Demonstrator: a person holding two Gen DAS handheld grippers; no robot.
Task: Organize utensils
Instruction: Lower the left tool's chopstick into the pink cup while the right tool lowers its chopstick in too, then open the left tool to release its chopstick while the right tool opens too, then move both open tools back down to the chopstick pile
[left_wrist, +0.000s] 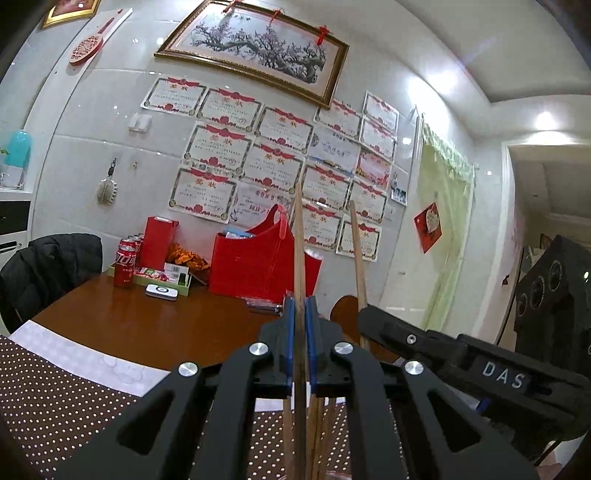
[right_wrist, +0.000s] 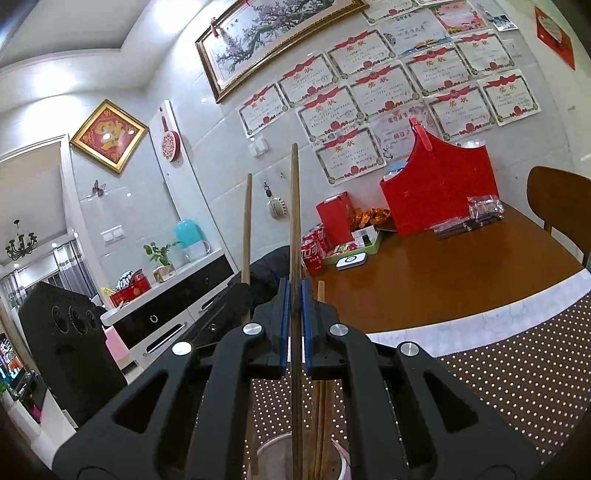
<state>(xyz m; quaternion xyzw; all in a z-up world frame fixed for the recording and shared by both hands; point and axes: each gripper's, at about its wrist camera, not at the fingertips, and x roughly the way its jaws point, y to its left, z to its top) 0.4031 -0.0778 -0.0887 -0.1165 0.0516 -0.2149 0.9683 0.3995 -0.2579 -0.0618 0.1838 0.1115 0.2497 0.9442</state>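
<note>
Left gripper (left_wrist: 300, 314) clenched on an upright chopstick (left_wrist: 299, 236), right gripper (right_wrist: 294, 295) likewise clamping its own chopstick (right_wrist: 294, 206), both over a white cup (right_wrist: 273, 454) of more chopsticks (right_wrist: 320, 413) on the bench (right_wrist: 443, 280).

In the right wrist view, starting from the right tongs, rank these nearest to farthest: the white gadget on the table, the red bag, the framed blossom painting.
1. White gadget, just right of the right tongs.
2. Red bag, farther right, by the wall.
3. Framed blossom painting, high on the wall.
</note>
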